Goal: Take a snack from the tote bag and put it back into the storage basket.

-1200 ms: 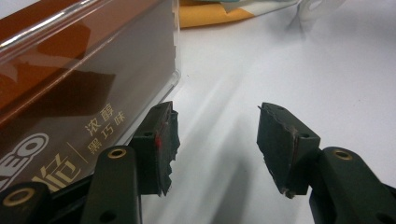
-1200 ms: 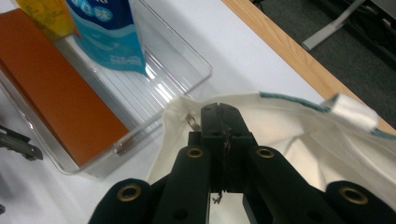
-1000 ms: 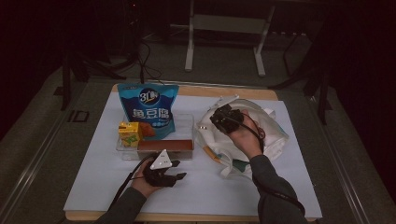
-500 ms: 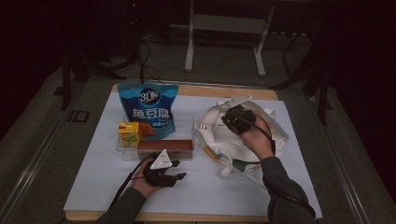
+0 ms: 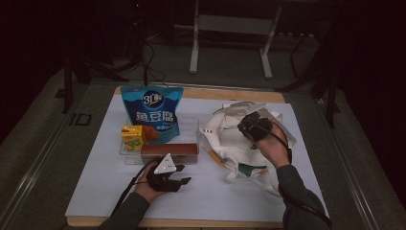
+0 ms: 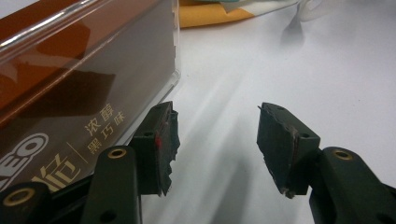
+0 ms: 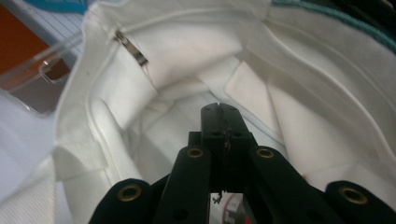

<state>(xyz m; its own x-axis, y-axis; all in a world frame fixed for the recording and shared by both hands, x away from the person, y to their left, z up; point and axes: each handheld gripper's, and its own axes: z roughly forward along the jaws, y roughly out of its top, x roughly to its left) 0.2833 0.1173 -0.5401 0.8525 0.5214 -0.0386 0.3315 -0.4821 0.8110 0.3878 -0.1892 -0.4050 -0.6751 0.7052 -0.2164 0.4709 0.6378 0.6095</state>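
Note:
A white cloth tote bag (image 5: 229,146) lies open on the right of the white table cover. My right gripper (image 5: 251,125) is over its mouth; in the right gripper view the right gripper (image 7: 219,108) is shut, pointing into the bag's white inside (image 7: 177,93), with nothing seen between the jaws. My left gripper (image 5: 182,174) rests on the table in front of a clear tray (image 5: 189,125). Seen from its own camera, the left gripper (image 6: 215,140) is open and empty, its left jaw right beside the brown chocolate box (image 6: 79,93).
The clear tray holds a blue snack pouch (image 5: 152,111) standing at the back, a yellow juice carton (image 5: 132,136) on the left and the brown box (image 5: 170,150) along the front. The white cover (image 5: 215,196) has bare room in front. Dark floor and stands lie beyond.
My right gripper has moved to the right over the tote bag, and the bag's mouth has shifted with it. The left gripper has stayed put.

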